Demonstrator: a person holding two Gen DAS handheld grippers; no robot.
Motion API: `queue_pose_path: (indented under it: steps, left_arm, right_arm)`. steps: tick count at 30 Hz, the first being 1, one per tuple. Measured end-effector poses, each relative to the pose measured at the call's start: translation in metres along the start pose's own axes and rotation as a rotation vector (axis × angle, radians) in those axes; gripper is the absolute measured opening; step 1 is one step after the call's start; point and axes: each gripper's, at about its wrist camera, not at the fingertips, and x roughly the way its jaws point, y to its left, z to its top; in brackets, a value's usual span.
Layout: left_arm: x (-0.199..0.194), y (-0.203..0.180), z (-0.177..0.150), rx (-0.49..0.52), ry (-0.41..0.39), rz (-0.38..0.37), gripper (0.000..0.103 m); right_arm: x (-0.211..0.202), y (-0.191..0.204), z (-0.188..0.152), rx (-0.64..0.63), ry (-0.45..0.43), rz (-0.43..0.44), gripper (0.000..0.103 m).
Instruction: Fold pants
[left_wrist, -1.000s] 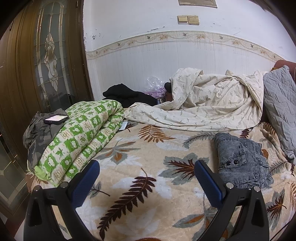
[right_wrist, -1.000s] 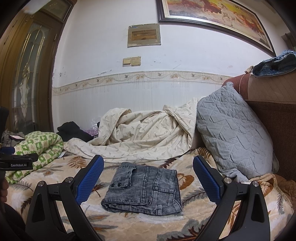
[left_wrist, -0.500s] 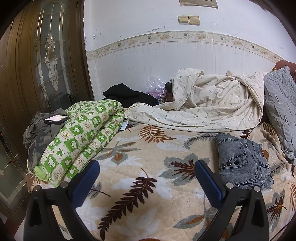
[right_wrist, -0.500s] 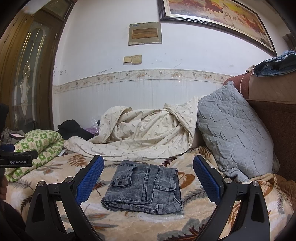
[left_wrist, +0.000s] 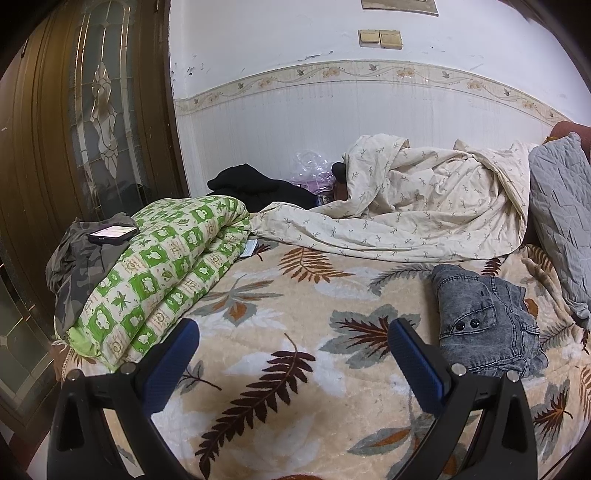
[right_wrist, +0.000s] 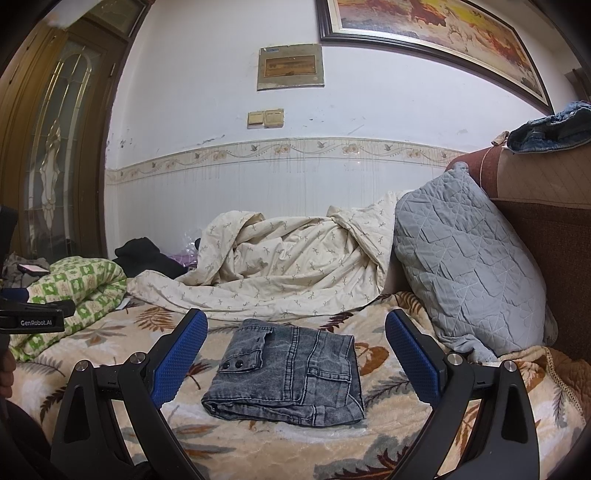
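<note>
The pants (right_wrist: 286, 373) lie on the bed (right_wrist: 258, 443) as a compact folded bundle, just in front of the cream quilt (right_wrist: 280, 273) and to the left of the grey pillow (right_wrist: 469, 266). The right claw (right_wrist: 295, 354) hangs above the near side of the pants with its jaws wide apart and holds nothing. The left claw (left_wrist: 293, 360) is to the left of the pants (left_wrist: 484, 321), also spread apart and empty, over the bare blanket.

The fold looks nearly finished, so I judge the step in hand is only to check it and let it be. To do this well, both claws should move away upward, not sideways, so that no finger drags the top layer. If the near edge of the pants looks loose, press it flat lightly from above and do not pinch it.
</note>
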Motion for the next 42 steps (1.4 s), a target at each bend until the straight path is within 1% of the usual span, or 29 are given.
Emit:
queue_pose_path:
  steps: [22,34,37,39,42]
  left_arm:
    - [0.005,0.003,-0.004,-0.026,0.024,0.013,0.103]
    - [0.019,0.008,-0.01,-0.028,0.04,0.021,0.103]
    - [0.031,0.0,-0.007,-0.008,0.036,0.013,0.103]
    - [0.041,-0.01,-0.001,0.017,0.039,-0.006,0.103]
    - [0.063,-0.034,0.009,0.067,0.043,-0.051,0.103]
  right_arm:
    - [0.001,0.0,0.001,-0.006,0.005,0.003,0.098]
    - [0.007,0.004,-0.004,-0.038,0.027,0.005,0.098]
    - [0.013,0.003,-0.006,-0.028,0.05,0.01,0.098]
    - [0.023,-0.002,-0.008,0.003,0.086,0.017,0.098]
    - [0.044,-0.015,-0.015,0.107,0.161,0.009,0.098]
